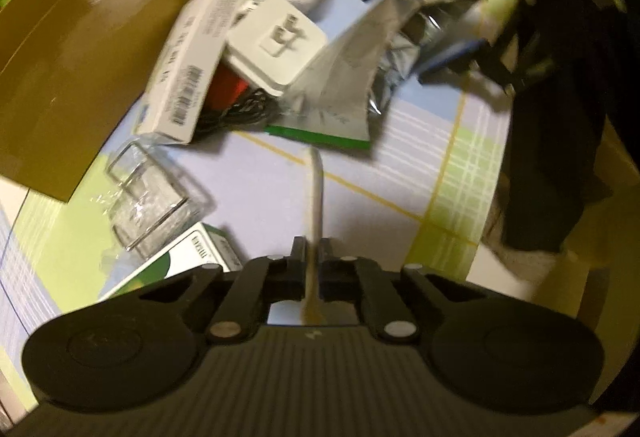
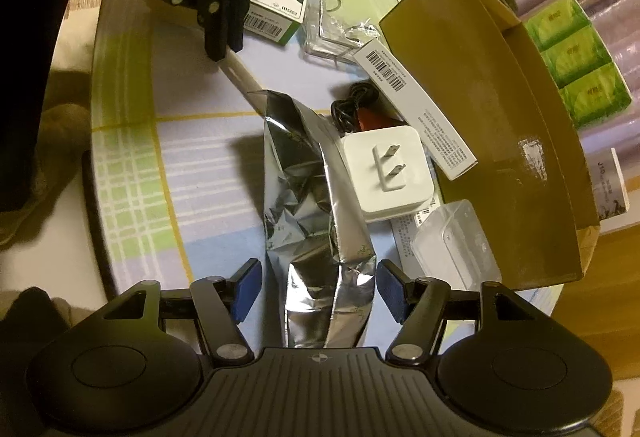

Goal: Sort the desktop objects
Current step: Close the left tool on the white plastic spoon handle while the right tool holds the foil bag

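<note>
My left gripper is shut on a thin white stick that points forward over the table; it also shows in the right wrist view, held by the left gripper. My right gripper is open, its blue pads on either side of a crumpled silver foil bag lying on the checked tablecloth. The bag also shows in the left wrist view. A white plug adapter lies right of the bag, over a black cable.
An open cardboard box stands at the right. A long white barcoded box, a clear plastic case, a clear holder and a green-white carton lie around. The table edge curves at the left.
</note>
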`<state>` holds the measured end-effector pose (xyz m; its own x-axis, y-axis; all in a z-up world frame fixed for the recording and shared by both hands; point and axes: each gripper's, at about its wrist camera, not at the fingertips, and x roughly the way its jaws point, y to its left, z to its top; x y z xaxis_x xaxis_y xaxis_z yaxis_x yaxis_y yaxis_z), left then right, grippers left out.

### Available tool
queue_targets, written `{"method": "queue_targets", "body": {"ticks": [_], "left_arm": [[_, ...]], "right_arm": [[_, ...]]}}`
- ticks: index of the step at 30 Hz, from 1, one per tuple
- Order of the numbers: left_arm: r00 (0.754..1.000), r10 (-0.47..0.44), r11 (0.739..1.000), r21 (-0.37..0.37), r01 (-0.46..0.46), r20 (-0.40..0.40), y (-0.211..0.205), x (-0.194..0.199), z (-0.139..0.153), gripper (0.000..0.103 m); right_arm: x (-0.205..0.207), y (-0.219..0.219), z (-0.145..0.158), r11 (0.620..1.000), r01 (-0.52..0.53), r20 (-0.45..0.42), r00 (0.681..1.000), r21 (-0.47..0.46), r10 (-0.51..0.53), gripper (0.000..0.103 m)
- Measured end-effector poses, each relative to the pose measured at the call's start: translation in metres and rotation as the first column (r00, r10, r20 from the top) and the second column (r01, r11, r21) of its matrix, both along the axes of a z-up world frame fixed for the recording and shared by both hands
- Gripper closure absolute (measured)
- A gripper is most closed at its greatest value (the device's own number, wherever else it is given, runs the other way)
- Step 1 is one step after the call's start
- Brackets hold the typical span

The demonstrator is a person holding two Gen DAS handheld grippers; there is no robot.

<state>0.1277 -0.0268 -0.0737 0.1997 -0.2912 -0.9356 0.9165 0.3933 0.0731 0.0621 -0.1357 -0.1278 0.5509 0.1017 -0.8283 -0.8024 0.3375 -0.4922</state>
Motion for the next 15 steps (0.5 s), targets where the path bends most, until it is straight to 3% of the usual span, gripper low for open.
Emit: {"method": "queue_targets", "body": {"ticks": [7, 15], "left_arm": [[0.995, 0.102, 0.99, -0.091, -0.103, -0.015, 0.011, 0.0, 0.012, 0.102], [0.991, 0.137, 0.982, -0.133, -0.136, -0.004, 0.022, -0.01, 0.033, 0.102]], "right_arm": [[-0.001, 0.002, 0.0, 1.0, -0.007, 0.0, 1.0, -0.006, 0.007, 0.042], [0.003, 0.005, 0.001, 1.0, 0.002, -0.003, 1.0, 0.017, -0.002, 0.04]]}}
